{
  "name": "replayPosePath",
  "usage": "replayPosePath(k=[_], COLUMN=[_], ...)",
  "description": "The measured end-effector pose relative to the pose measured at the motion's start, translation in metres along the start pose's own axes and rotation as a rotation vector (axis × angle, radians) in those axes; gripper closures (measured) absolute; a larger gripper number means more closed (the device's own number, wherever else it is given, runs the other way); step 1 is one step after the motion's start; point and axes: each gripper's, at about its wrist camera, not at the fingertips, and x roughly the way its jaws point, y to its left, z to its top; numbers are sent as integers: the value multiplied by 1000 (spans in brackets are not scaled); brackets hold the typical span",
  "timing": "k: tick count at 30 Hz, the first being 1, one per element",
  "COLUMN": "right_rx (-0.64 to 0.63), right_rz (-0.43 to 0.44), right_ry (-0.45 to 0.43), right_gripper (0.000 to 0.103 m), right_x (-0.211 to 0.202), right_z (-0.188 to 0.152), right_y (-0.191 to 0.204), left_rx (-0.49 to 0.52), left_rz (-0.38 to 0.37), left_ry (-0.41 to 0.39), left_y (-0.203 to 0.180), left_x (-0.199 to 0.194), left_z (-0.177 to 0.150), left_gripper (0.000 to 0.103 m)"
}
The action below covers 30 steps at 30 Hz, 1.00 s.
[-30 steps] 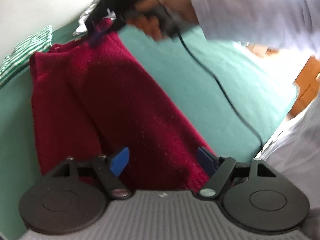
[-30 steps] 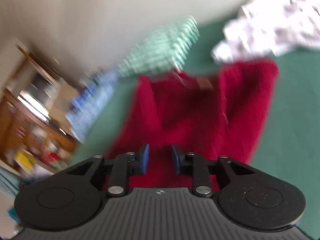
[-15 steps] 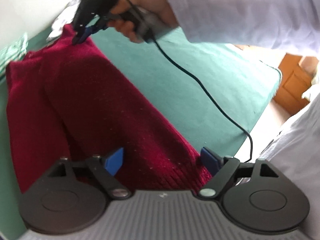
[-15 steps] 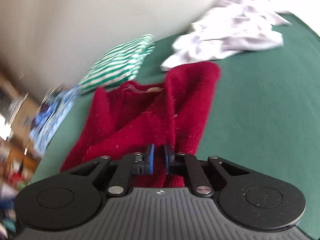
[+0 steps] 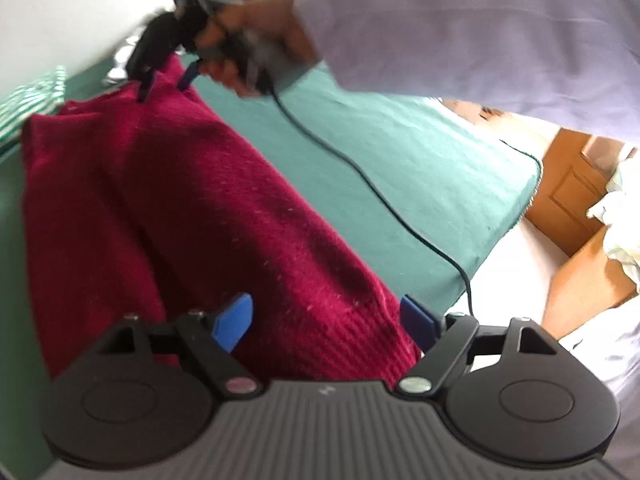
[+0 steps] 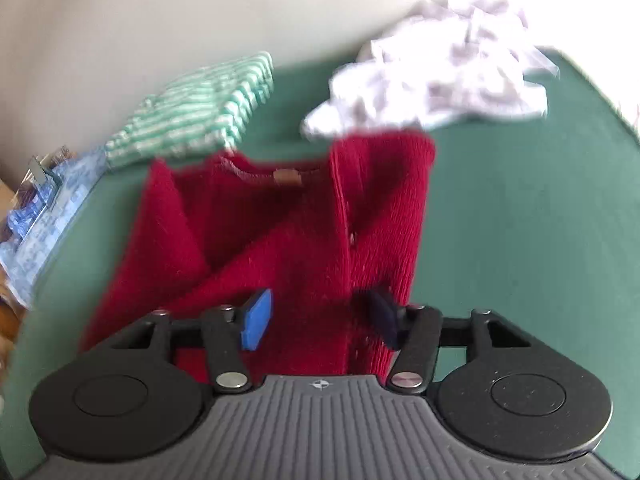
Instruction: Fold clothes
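Note:
A dark red knitted sweater (image 5: 192,208) lies folded lengthwise on the green bed cover (image 5: 384,160). My left gripper (image 5: 326,322) is open over the sweater's near hem, holding nothing. My right gripper (image 5: 166,80) shows in the left wrist view at the sweater's far end, jaws apart over the cloth. In the right wrist view the right gripper (image 6: 320,320) is open above the sweater (image 6: 280,248), whose collar with a tan label (image 6: 286,178) lies at the far side.
A folded green-and-white striped garment (image 6: 192,116) and a crumpled white garment (image 6: 436,88) lie beyond the sweater by the wall. A blue patterned cloth (image 6: 44,208) is at the left edge. The bed's edge (image 5: 516,216), a wooden cabinet (image 5: 568,196) and a cable (image 5: 360,172) are on the right.
My right gripper was shut on the sweater's far end half a second ago and has opened, letting it go. The left gripper stays open at the near hem.

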Motion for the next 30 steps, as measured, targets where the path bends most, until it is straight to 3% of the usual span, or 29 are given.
replayPosePath(k=[2, 6, 8, 11, 13, 15, 17, 19, 22, 25, 30], right_rx=[22, 148, 122, 41, 5, -44, -121, -127, -77, -85, -55], right_rz=[-17, 214, 253, 237, 219, 182, 106, 113, 133, 121, 171], right_ry=[-7, -32, -7, 60, 56, 30, -8, -15, 51, 41, 128], right_gripper=[58, 60, 60, 60, 59, 54, 54, 55, 56, 57, 57], right_x=[-13, -67, -96, -134, -156, -180, -202, -216, -214, -212, -219], right_z=[-2, -38, -75, -142, -184, -221, -244, -255, -268, -275, -270], right_y=[4, 7, 18, 40, 52, 65, 83, 93, 97, 100, 93], left_rx=[-19, -54, -92, -151, -183, -153, -52, 73, 130, 93, -33], left_rz=[41, 113, 121, 59, -2, -66, -54, -38, -76, -121, -171], left_ry=[-34, -98, -119, -131, -117, -68, -42, -32, -4, 13, 58], left_y=[7, 30, 45, 64, 74, 72, 59, 44, 37, 41, 48], left_x=[-15, -52, -70, -80, -79, -69, -59, -55, -54, -55, -55], left_z=[-6, -25, -37, -55, -65, -74, -81, -85, -87, -88, -92], left_gripper=[21, 21, 24, 25, 30, 31, 29, 20, 14, 16, 22])
